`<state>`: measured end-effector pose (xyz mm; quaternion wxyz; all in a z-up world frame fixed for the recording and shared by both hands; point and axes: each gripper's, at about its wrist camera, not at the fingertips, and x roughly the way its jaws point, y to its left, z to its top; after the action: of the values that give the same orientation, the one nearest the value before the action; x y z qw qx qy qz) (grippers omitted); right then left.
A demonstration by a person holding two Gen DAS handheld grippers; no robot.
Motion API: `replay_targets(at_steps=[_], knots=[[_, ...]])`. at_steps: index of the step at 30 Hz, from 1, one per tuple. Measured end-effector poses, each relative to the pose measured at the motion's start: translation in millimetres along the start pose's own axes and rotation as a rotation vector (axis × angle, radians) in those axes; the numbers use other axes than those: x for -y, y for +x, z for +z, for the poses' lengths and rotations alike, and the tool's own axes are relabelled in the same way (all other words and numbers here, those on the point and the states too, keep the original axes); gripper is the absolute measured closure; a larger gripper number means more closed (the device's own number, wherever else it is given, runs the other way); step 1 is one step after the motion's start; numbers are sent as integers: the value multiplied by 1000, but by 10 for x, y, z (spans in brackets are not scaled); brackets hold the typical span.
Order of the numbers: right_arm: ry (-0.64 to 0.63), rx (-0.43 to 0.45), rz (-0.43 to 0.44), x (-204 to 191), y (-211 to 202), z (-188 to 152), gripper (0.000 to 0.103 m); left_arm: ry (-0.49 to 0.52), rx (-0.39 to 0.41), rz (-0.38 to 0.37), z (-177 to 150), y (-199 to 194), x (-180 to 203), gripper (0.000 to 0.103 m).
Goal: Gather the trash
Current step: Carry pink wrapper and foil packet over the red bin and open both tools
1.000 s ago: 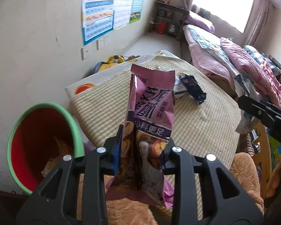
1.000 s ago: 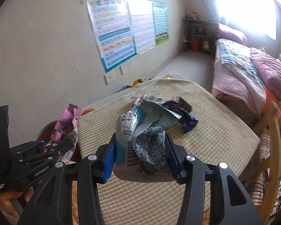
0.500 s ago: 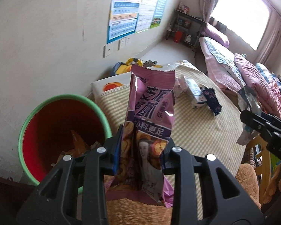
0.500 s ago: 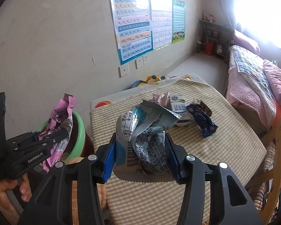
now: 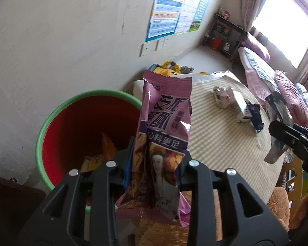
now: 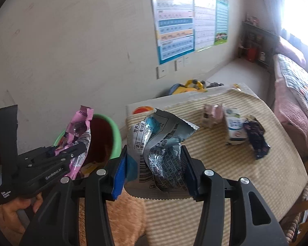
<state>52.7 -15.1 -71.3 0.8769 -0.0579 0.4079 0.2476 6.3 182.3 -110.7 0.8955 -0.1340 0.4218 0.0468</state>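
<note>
Striped-cloth table [image 6: 225, 184] w/ pink carton [image 6: 212, 115], white carton [image 6: 235, 128] & dark wrapper [image 6: 256, 141].

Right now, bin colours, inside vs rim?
The bin is red inside with a green rim; clearest in the left wrist view.

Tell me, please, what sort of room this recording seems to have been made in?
Most likely a bedroom in a home, perhaps a child's. A bed with pink quilts runs beside a curtained window, learning charts hang on the wall, and a yellow toy lies on the floor.
</note>
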Motion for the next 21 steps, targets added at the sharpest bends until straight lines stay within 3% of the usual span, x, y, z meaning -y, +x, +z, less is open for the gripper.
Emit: replay_targets(at_steps=[7, 21], knots=[[-21, -34, 76, -311, 247, 70, 55, -48, -7, 44, -48, 23, -289, 73], [59, -144, 355, -773, 826, 320, 55, -159, -55, 153, -199, 116, -931, 73]])
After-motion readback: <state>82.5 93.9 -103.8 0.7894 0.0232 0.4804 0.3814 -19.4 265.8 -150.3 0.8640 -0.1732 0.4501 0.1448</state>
